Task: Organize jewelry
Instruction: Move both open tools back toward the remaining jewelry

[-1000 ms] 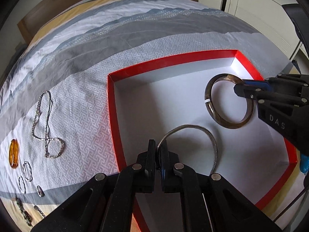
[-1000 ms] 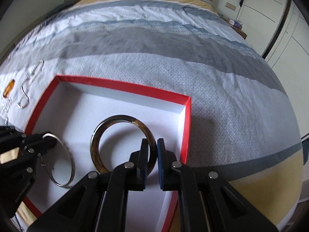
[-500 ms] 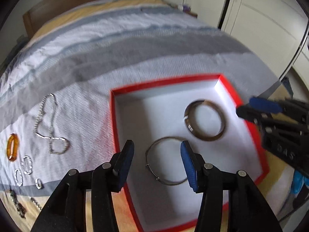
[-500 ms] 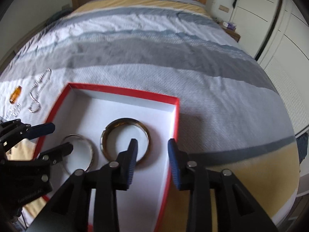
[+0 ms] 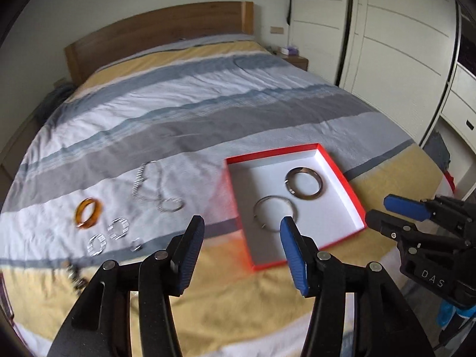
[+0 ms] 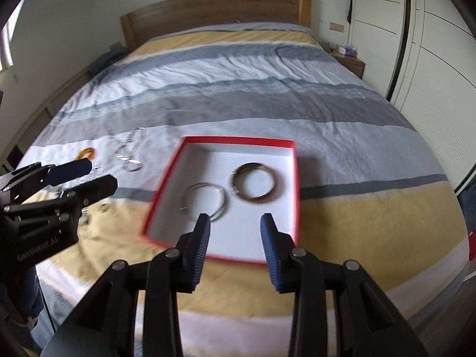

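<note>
A red-rimmed box (image 5: 351, 192) with a white floor lies on the bed and holds a thick brown bangle (image 5: 304, 183) and a thin silver bangle (image 5: 275, 213). The box (image 6: 294, 172) and both bangles (image 6: 253, 186) (image 6: 205, 200) also show in the right wrist view. My left gripper (image 5: 241, 227) is open and empty, raised above the bed to the box's near left. My right gripper (image 6: 235, 224) is open and empty above the box's near edge. An amber bangle (image 5: 88, 212), a silver chain (image 5: 151, 189) and small silver rings (image 5: 108, 235) lie on the bedspread left of the box.
The bed has a striped grey, white and yellow cover (image 5: 193, 113) and a wooden headboard (image 5: 160, 29). White wardrobe doors (image 5: 401, 44) stand on the right, a nightstand (image 5: 294, 59) by the bed's far corner. Dark beads (image 5: 74, 273) lie near the bed's left front edge.
Both grippers let go of their bangles, opened, and pulled up and back from the box. The two bangles now rest on the box floor.
</note>
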{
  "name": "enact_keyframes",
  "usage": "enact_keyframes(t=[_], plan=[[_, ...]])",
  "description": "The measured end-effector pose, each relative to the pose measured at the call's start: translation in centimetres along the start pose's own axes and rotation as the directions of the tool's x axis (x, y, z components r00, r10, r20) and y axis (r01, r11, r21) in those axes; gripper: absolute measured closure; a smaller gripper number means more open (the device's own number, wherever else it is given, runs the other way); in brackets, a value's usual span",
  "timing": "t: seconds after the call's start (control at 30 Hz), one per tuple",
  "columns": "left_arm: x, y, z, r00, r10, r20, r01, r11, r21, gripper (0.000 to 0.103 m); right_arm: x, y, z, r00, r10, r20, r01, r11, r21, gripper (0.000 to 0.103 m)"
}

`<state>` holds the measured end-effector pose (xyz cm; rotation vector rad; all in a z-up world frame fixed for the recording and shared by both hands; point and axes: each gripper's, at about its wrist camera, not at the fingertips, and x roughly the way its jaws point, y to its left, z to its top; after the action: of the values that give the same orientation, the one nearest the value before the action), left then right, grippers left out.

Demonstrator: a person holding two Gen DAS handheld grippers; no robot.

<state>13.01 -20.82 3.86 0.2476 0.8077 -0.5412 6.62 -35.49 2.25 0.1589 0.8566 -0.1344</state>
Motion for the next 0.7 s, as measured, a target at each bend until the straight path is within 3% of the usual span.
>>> enact_keyframes(t=[0.1, 0.27, 0.43, 0.6, 0.7], plan=[[-3.0, 1.7, -1.0, 0.999, 0.045, 0.021, -0.045, 0.999, -0.011, 0.043, -2.1, 1.9, -0.9, 0.999, 0.026, 0.02, -0.026, 1.0, -0.002, 0.069], [-9.2, 5.3, -2.4, 0.988, 0.122, 0.097, -0.117, 0.992, -0.048, 0.041, -5.6, 4.5, -1.5, 0.997, 0.047, 0.067, -0.045, 0.999, -0.027, 0.069], [-15.8, 9.5, -4.2, 0.957, 0.219, 0.19, -0.198, 0.972, -0.125, 0.039, -9.6, 6.8, -1.8, 0.989, 0.068, 0.128, -0.061, 0.996, -0.059, 0.069], [-21.2, 13.1, -6.9, 0.922, 0.282, 0.264, -0.234, 0.952, -0.2, 0.039, -12.9, 8.7, -2.2, 0.979, 0.091, 0.184, -0.075, 0.993, -0.093, 0.069], [-22.8, 14.4, -7.9, 0.915, 0.3, 0.268, -0.246, 0.945, -0.216, 0.037, -14.0, 9.8, -2.4, 0.974, 0.103, 0.201, -0.081, 0.99, -0.113, 0.069]])
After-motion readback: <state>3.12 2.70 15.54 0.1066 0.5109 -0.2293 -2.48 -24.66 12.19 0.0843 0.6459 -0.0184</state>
